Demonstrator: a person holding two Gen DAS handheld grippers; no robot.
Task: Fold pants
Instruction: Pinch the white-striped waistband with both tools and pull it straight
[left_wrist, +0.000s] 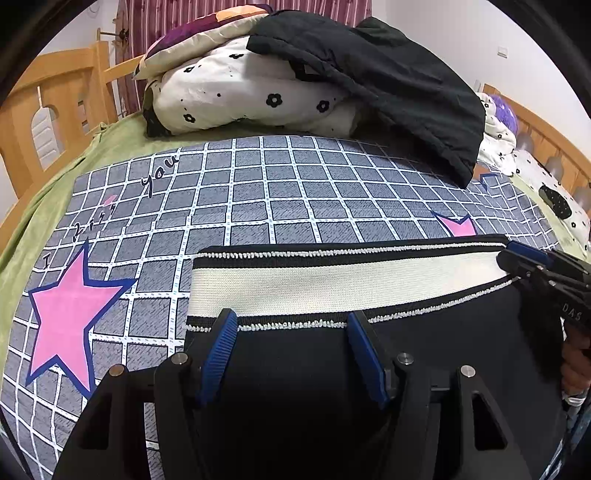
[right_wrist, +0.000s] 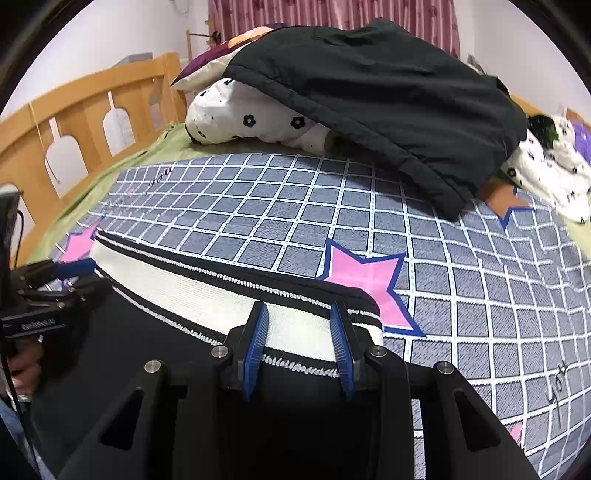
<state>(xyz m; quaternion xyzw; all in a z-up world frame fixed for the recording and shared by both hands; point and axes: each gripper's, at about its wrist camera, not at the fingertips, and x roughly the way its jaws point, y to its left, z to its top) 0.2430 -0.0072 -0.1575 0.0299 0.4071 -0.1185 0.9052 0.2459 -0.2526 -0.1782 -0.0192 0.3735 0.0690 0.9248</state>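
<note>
Across the grid-print bedsheet (left_wrist: 258, 192) the pants' waistband (left_wrist: 332, 282) runs left to right just ahead of me, my left gripper (left_wrist: 291, 326) and right gripper (right_wrist: 298, 317) each parted wide over one end, gripping nothing.

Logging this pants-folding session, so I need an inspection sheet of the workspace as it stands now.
Surface: bed with grey checked sheet, pink stars, over a green cover.
Job's things: black pants, white-and-black waistband lying flat across the sheet.
Clutter: dark jacket over floral bedding at the far side.
Grippers: left claw open at the waistband's left part; right claw open astride its right end.
Cables: a dark cord by the left claw in the right wrist view.
Surroundings: wooden bed rail, striped curtain, white walls.
</note>
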